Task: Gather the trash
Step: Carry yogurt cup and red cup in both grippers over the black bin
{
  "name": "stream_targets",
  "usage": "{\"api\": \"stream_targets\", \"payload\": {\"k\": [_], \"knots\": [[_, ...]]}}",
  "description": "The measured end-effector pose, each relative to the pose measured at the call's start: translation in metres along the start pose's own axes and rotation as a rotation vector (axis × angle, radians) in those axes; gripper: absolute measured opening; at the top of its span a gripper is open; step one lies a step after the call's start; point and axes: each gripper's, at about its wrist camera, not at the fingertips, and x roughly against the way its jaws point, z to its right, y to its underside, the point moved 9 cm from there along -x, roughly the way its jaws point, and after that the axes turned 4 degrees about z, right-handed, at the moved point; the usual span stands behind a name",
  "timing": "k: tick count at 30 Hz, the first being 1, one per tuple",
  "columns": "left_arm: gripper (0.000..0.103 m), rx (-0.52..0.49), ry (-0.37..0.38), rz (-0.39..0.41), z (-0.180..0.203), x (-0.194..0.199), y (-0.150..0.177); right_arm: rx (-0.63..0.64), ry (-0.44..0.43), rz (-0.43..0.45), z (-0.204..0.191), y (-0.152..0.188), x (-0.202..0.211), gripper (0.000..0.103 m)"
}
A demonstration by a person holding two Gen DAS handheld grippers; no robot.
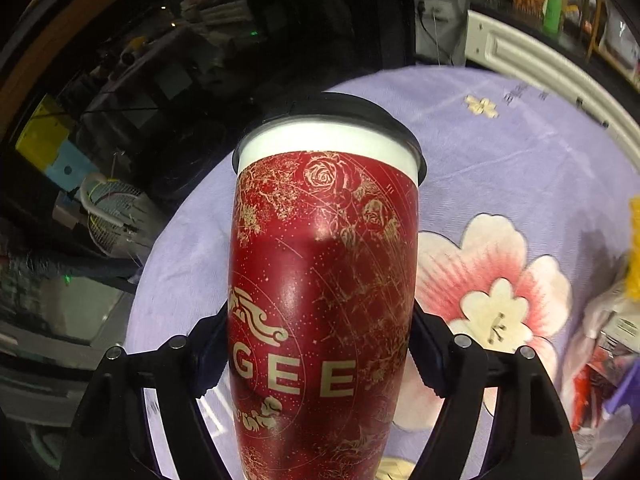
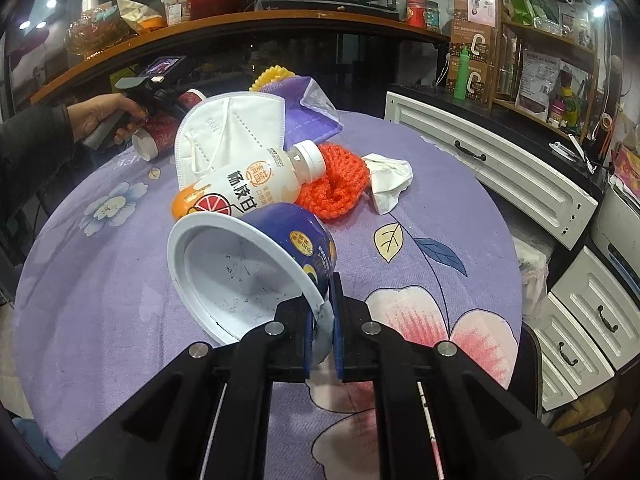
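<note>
Left gripper (image 1: 320,356) closed around a tall red paper cup (image 1: 324,280) with gold rose print, white upper band and black lid, fingers (image 1: 208,360) flanking its lower body and seemingly touching both sides, though actual pressing cannot be told; cup lying along the fingers, lid at the far end, above a lilac flowered tablecloth (image 1: 520,168). From the right wrist view, same cup (image 2: 160,132) at far left of the round table, gripped tool in a person's hand (image 2: 106,120) with dark sleeve. Right gripper (image 2: 322,332) nearly closed, blue pads pinching the rim and wall of a blue and white plastic bowl (image 2: 248,272), tipped on its side with its white inside facing left and near. Just beyond the bowl, a drink bottle (image 2: 244,184) with white cap and orange-slice label, lying flat. Behind that, a white N95 mask (image 2: 228,132) and a purple packet (image 2: 308,112). Right of the bottle, an orange knitted ring (image 2: 340,184), touching a crumpled white tissue (image 2: 390,180). White drawer cabinet (image 2: 500,168) at far right.
</note>
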Motion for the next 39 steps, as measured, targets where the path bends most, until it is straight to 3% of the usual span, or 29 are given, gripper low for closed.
{"api": "stream_targets", "payload": {"k": [7, 11, 15, 18, 23, 31, 39], "knots": [[0.075, 0.074, 0.058, 0.147, 0.004, 0.061, 0.036, -0.021, -0.007, 0.041, 0.0, 0.005, 0.03, 0.008], [0.075, 0.122, 0.159, 0.227, 0.019, 0.107, 0.069, -0.036, -0.004, 0.067, 0.004, 0.014, 0.053, 0.008], [0.075, 0.085, 0.17, 0.307, 0.038, 0.148, 0.1, -0.054, 0.007, 0.086, 0.01, 0.026, 0.076, 0.008], [0.075, 0.073, 0.226, 0.352, 0.061, 0.178, 0.123, -0.079, 0.02, 0.094, 0.018, 0.039, 0.093, 0.008], [0.075, -0.001, 0.288, 0.428, 0.116, 0.221, 0.158, -0.125, 0.05, 0.106, 0.036, 0.06, 0.117, 0.008], [0.075, -0.12, 0.499, 0.474, 0.237, 0.263, 0.187, -0.215, 0.17, 0.104, 0.096, 0.102, 0.153, 0.008], [0.075, -0.211, 0.69, 0.473, 0.339, 0.289, 0.196, -0.313, 0.314, -0.033, 0.181, 0.162, 0.134, 0.008]]}}
